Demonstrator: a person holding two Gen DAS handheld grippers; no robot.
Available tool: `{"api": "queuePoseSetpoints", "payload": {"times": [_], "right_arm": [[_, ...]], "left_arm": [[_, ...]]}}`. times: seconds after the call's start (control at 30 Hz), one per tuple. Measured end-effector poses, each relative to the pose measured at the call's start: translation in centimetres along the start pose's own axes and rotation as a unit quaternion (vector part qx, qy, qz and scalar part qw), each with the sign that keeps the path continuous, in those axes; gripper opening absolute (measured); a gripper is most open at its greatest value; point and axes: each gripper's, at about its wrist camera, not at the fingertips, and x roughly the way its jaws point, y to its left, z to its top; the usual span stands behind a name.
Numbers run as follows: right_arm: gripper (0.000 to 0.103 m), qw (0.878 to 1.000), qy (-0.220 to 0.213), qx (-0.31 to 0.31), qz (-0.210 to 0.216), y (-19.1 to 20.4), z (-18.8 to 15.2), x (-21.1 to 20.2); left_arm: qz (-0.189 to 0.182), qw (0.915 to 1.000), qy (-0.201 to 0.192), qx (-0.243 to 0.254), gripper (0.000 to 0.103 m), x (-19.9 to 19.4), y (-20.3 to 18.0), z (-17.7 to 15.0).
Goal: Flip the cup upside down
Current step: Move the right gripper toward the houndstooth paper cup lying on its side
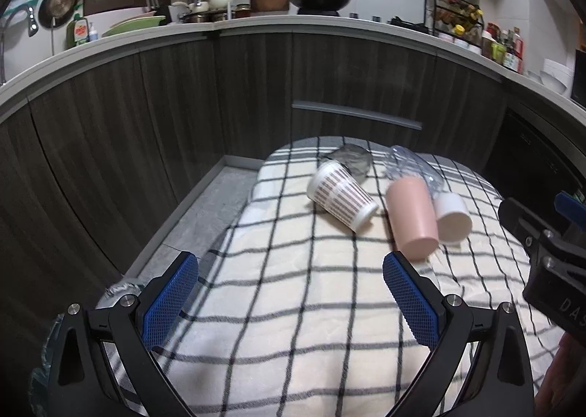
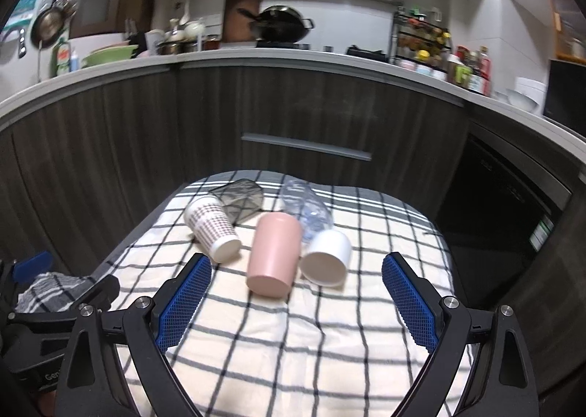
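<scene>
I hold both claws above a surface covered with a checked cloth [image 2: 293, 343], and neither one grips anything. My left claw [image 1: 291, 292] has its jaws spread wide, the blue pads [image 1: 170, 301] well apart over bare cloth. My right claw [image 2: 296, 292] is spread just as wide, and its body also shows at the right edge of the left wrist view.

Five things lie on their sides in a loose cluster ahead of me. The pink cup [image 2: 273, 255] lies in the middle with one round end facing me; I cannot tell whether that end is the mouth or the base. Just to its right lies a white cup [image 2: 326, 257], its open mouth toward me, touching or nearly touching the pink one. To the left lies a patterned cup [image 2: 212, 228] with rows of small reddish marks. Behind it is a dark faceted glass [image 2: 238, 202], and behind the pink and white cups a clear plastic bottle [image 2: 306, 208]
</scene>
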Motion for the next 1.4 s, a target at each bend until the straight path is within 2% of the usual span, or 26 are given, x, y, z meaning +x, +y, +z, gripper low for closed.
{"api": "queuePoseSetpoints", "payload": {"times": [0.33,0.53,0.67,0.87,1.2,1.4], "right_arm": [[0.094,0.997,0.051,-0.026,0.042,1.8,3.9,4.9],[0.094,0.993,0.088,-0.039,0.062,2.4,5.5,8.4],[0.094,0.99,0.112,-0.048,0.076,2.9,5.9,10.7],[0.094,0.982,0.147,-0.07,0.096,4.4,6.3,14.1],[0.094,0.965,0.176,-0.155,0.12,8.7,6.5,18.5],[0.094,0.958,0.213,-0.143,0.126,9.3,5.9,21.9]], "left_arm": [[0.017,0.9995,0.022,-0.014,0.103,2.8,1.1,2.7],[0.008,0.9988,0.049,-0.004,0.103,5.2,0.9,3.6],[0.006,0.9979,0.065,-0.001,0.103,6.6,0.7,3.7],[0.022,0.9946,0.102,-0.006,0.103,8.8,1.2,3.1],[0.04,0.9883,0.143,-0.032,0.103,12.5,2.3,2.6],[0.065,0.9826,0.16,-0.068,0.103,14.7,4.2,2.9]]}}
